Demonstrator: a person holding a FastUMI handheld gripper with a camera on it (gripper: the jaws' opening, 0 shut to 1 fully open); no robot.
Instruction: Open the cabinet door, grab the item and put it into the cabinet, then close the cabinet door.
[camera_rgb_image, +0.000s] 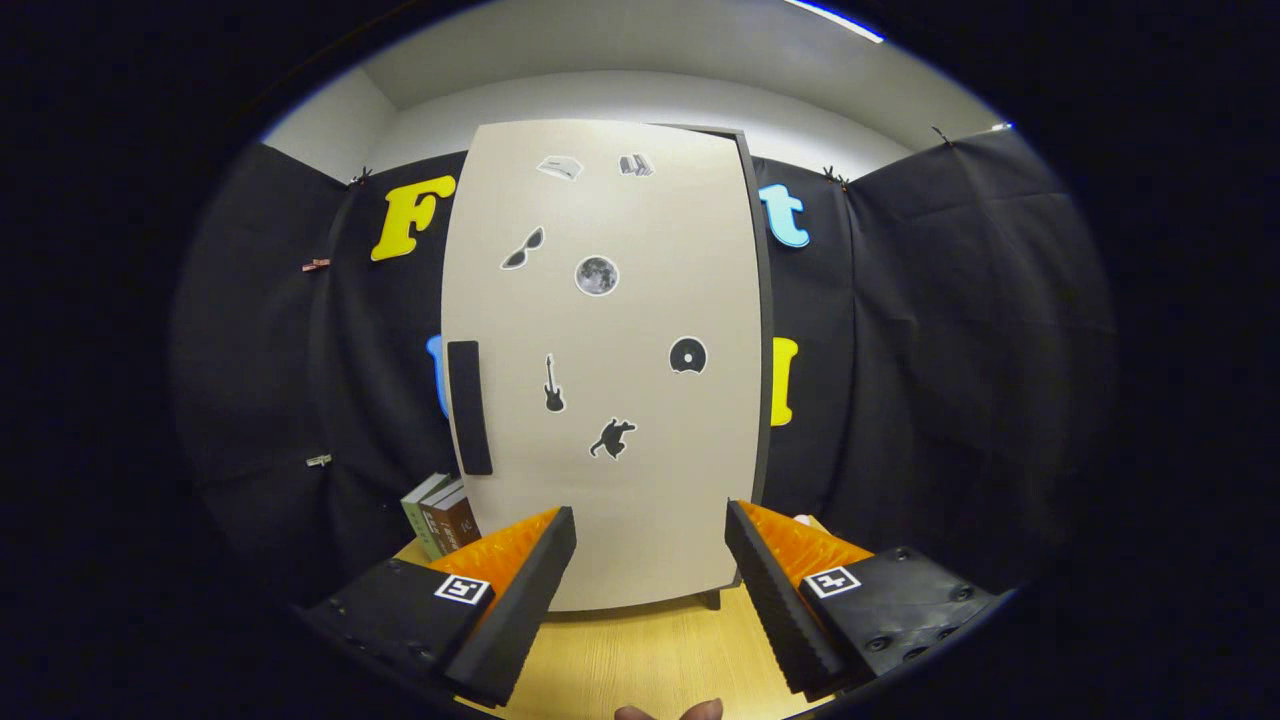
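jaws stand spread wide, nothing between them but open air; gripper (650, 560) hangs over the table (640, 660) with both fingers (520, 590) pointing at the cabinet (757, 330). door (600, 370) is shut, upright, straight ahead of the jaws and beyond the fingertips, not touching them. handle (469, 407), a dark vertical bar, sits on the door's left edge, ahead and up-left of the left finger. stickers (596, 275) are scattered over the door face: a moon, sunglasses, a guitar, a disc, a small figure and two more near the top. cabinet's dark side edge shows along the door's right, and a short foot (711, 600) rests on the table between the fingers, further off. books (440, 515) stand upright on the table just left of the door's lower corner, beyond the left finger, leaning slightly. fingertips of a person (668, 711) show at the table's near edge, below the jaws. black cloth wall (950, 350) stands behind the cabinet on both sides.
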